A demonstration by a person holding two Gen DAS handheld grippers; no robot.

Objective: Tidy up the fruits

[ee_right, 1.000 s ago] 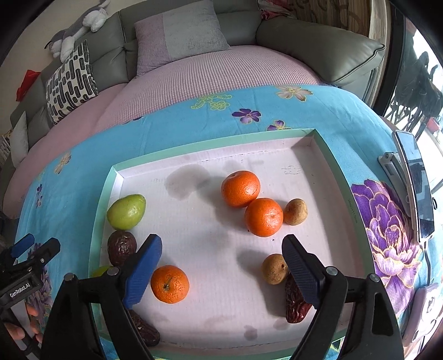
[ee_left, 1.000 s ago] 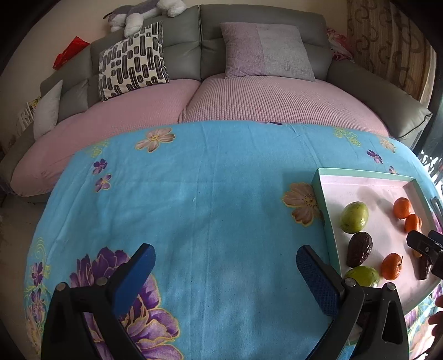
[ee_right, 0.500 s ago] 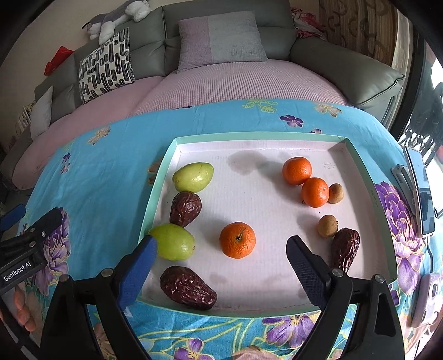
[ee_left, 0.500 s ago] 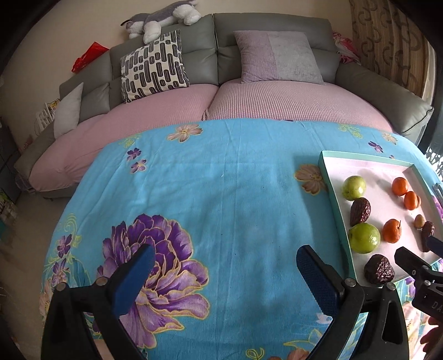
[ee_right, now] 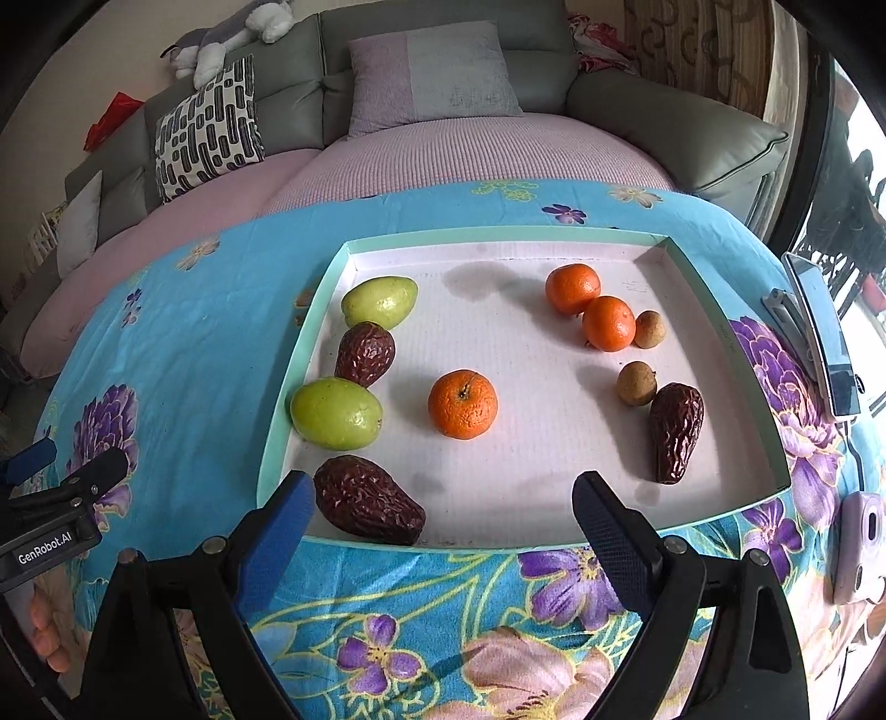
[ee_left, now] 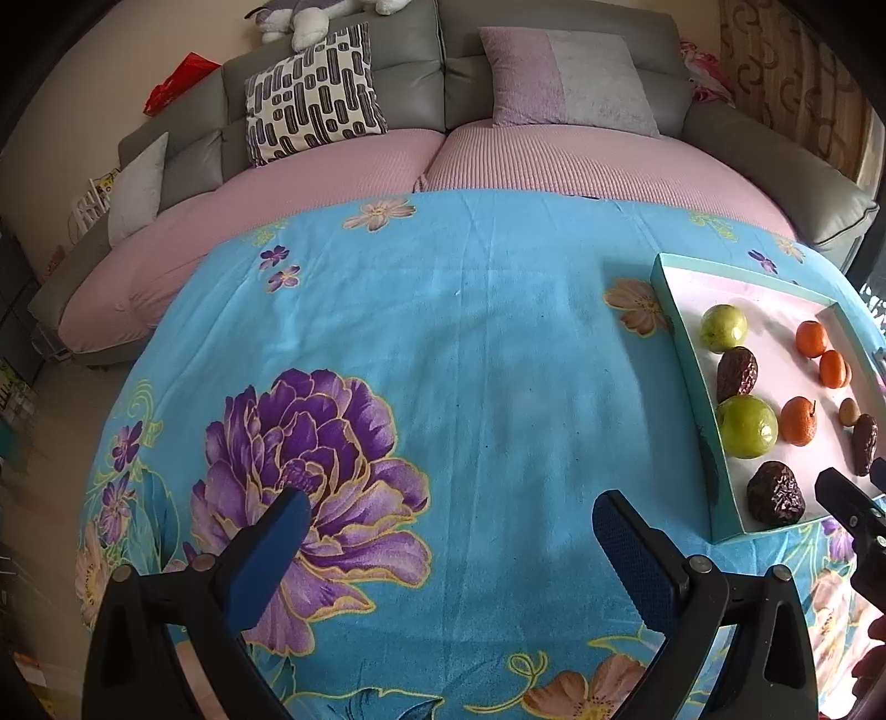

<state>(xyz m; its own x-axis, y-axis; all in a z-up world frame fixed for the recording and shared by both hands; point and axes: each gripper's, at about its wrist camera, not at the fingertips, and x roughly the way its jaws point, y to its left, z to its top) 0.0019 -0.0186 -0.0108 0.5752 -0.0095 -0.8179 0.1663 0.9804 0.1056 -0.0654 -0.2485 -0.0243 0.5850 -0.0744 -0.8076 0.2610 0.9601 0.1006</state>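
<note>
Fruit [ee_right: 462, 404] lay sorted in the tray [ee_right: 720, 327] just ahead of the right tongs [ee_right: 437, 515], while the left tongs [ee_left: 448, 526], also wide open and empty, hung over bare bench cloth [ee_left: 443, 343], apparently finished.

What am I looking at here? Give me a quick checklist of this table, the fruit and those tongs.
Surface: blue floral cloth covering the table.
Job's things: tray holding three oranges, two green fruits, three dark wrinkled fruits and two small brown fruits.
Clutter: phone and a small pink device right of the tray.
Grippers: left tongs open over bare cloth; right tongs open at the tray's near edge; both hold nothing.
Cables: nothing seen.
Surroundings: grey sofa with cushions and a plush toy.
</note>
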